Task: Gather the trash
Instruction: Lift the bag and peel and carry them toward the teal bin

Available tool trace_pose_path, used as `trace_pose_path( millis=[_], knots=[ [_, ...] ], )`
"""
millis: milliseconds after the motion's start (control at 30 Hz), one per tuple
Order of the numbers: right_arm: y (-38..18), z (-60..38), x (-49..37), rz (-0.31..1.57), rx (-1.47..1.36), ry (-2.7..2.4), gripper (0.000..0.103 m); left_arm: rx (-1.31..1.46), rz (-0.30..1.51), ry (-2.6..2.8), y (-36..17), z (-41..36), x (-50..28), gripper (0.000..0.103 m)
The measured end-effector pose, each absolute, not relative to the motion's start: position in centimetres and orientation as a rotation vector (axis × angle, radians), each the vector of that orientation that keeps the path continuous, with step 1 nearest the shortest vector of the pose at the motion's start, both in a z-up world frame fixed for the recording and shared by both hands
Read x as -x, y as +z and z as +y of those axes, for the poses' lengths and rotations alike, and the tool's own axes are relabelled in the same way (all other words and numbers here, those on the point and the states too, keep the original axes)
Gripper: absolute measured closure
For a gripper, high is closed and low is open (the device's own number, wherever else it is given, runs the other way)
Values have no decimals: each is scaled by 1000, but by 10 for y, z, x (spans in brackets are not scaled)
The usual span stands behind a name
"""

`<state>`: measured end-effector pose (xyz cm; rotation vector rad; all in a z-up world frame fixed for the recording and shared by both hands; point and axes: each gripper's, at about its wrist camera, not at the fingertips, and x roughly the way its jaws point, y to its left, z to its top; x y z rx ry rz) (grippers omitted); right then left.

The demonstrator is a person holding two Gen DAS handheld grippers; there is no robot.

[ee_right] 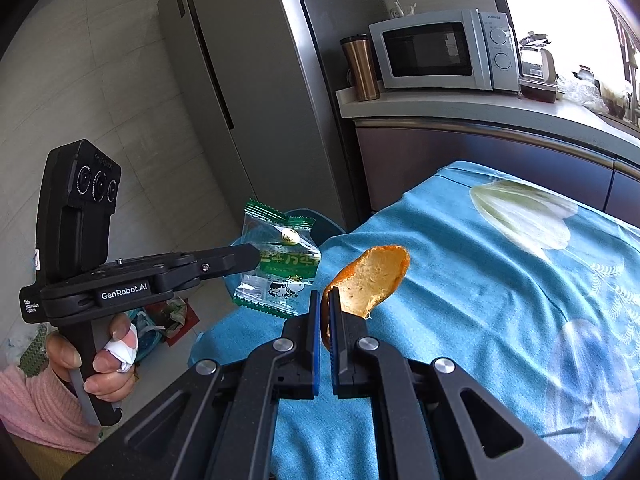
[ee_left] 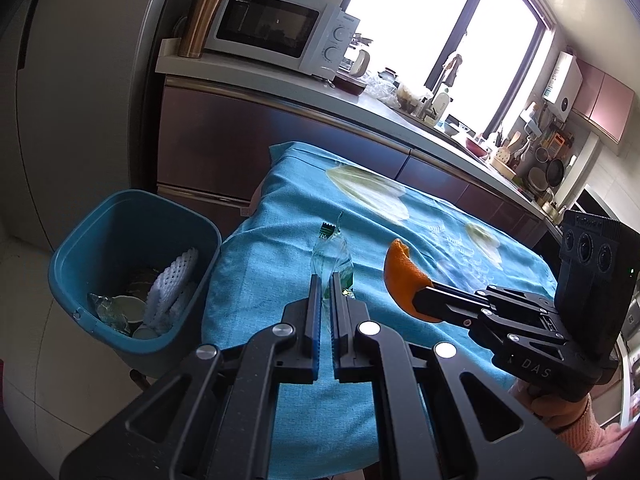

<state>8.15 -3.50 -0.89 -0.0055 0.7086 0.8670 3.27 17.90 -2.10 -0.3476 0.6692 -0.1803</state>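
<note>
My left gripper (ee_left: pixel 326 280) is shut on a clear snack wrapper with green edges (ee_left: pixel 332 258), held above the blue tablecloth (ee_left: pixel 280 240). From the right wrist view the same wrapper (ee_right: pixel 280 264) hangs from the left gripper (ee_right: pixel 256 258) out past the table's left edge. My right gripper (ee_right: pixel 330 296) is shut on a curved piece of orange peel (ee_right: pixel 372 280), its pale inside facing the camera. In the left wrist view the peel (ee_left: pixel 402 276) sits in the right gripper (ee_left: pixel 420 294) above the cloth. A blue bin (ee_left: pixel 132 268) stands on the floor left of the table, with several pieces of trash inside.
A dark kitchen counter (ee_left: pixel 360 100) runs behind the table, bearing a microwave (ee_left: pixel 276 28) and a metal tumbler (ee_left: pixel 200 20). A tall grey fridge (ee_right: pixel 248 92) stands at the left. Bags lie on the floor (ee_right: pixel 168 316) below the left hand.
</note>
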Motion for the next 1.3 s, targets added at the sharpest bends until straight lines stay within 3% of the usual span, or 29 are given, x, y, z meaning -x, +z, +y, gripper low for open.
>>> trace_pose_path(
  millis=[1300],
  knots=[
    [-11,3,-94,721,30,958,100,331,630,-66,-16,216,-32,99]
  ],
)
